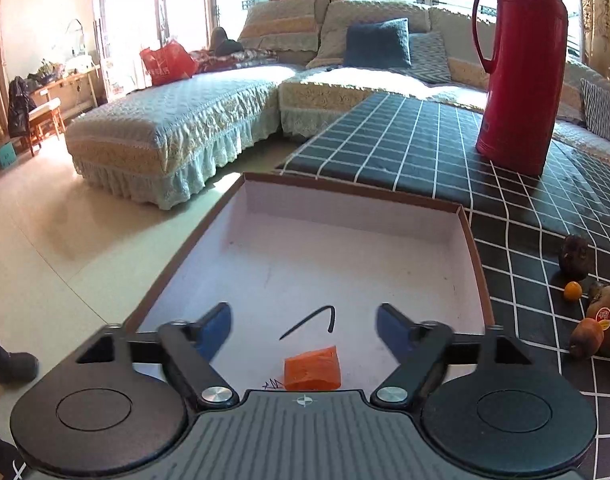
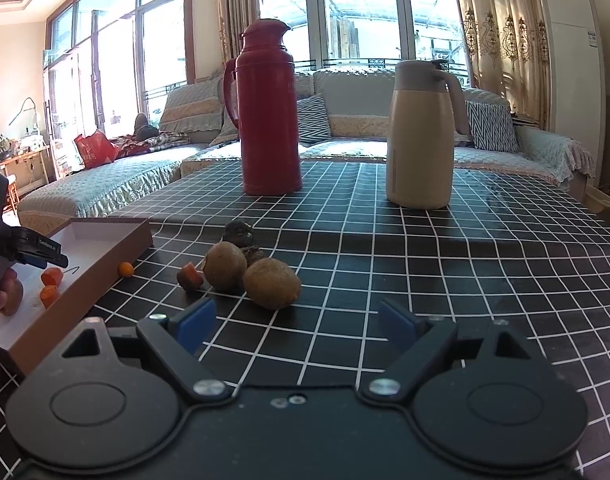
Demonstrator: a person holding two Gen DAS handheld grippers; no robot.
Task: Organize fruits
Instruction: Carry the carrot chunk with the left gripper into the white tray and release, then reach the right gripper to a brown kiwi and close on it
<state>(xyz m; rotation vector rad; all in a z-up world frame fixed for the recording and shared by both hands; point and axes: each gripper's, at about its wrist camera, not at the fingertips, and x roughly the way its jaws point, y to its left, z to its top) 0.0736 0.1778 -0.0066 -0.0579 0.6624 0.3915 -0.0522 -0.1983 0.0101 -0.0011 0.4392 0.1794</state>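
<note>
A shallow brown box (image 1: 475, 256) with a white floor lies at the table's left edge; it also shows in the right wrist view (image 2: 105, 276). My left gripper (image 1: 303, 326) is open above the box, over an orange carrot piece (image 1: 312, 368). In the right wrist view two carrot pieces (image 2: 51, 277) lie in the box under the left gripper (image 2: 45, 258). My right gripper (image 2: 295, 326) is open and empty, just short of two kiwis (image 2: 271, 282), a carrot piece (image 2: 190, 276), dark fruits (image 2: 237, 233) and a small orange fruit (image 2: 126, 269) on the checked cloth.
A red thermos (image 2: 270, 108) and a beige jug (image 2: 421, 136) stand farther back on the black checked tablecloth (image 2: 425, 264). A sofa (image 1: 177, 128) stands beyond the table. The box's left side overhangs the floor.
</note>
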